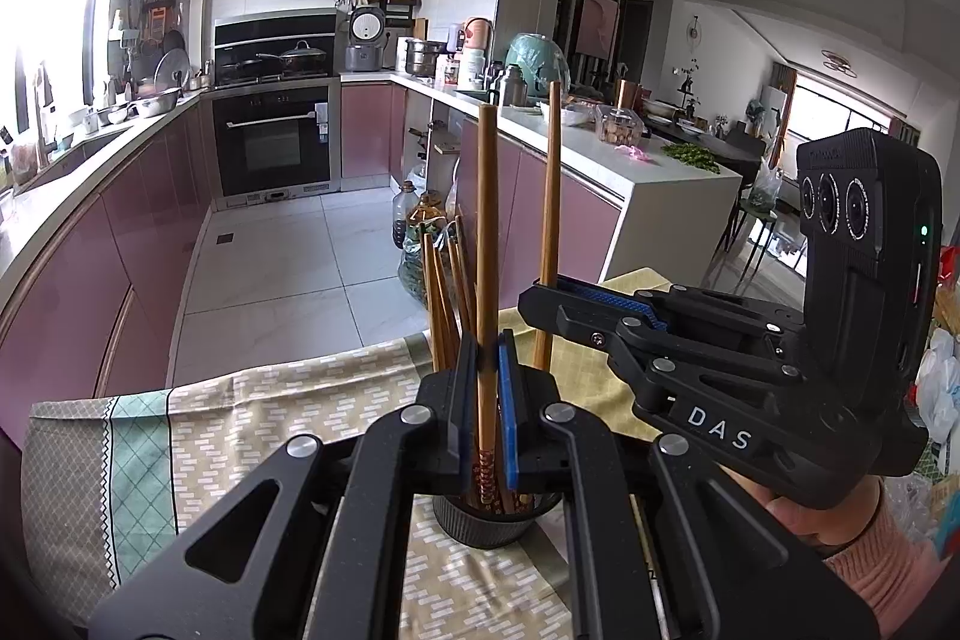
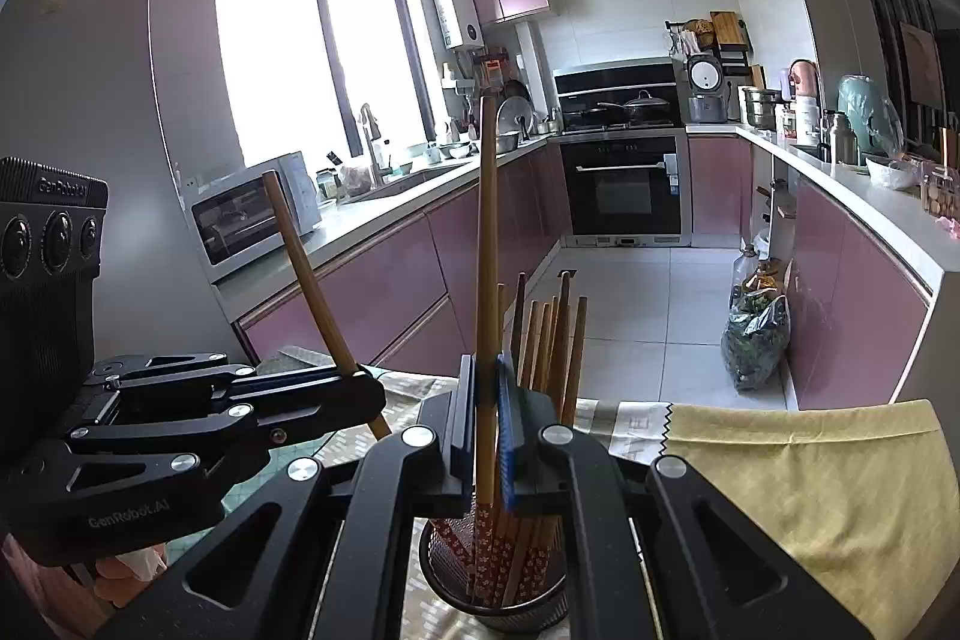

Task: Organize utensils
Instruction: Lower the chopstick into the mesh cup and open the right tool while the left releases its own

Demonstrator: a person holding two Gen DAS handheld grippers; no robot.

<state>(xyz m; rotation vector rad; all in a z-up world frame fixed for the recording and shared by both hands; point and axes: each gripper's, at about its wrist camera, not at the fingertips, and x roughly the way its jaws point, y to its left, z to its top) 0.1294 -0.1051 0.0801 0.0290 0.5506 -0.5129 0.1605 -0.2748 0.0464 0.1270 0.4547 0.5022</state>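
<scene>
Both grippers, left (image 1: 487, 388) and right (image 2: 487, 400), clamp one chopstick (image 1: 486, 244) each above the holder (image 2: 498, 598). Advise lowering vertically, releasing only once tips seat among the others.

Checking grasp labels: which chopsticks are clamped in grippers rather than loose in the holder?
Two: the left gripper clamps one chopstick, the right gripper another. Both stand taller than the loose chopsticks in the mesh holder.
</scene>
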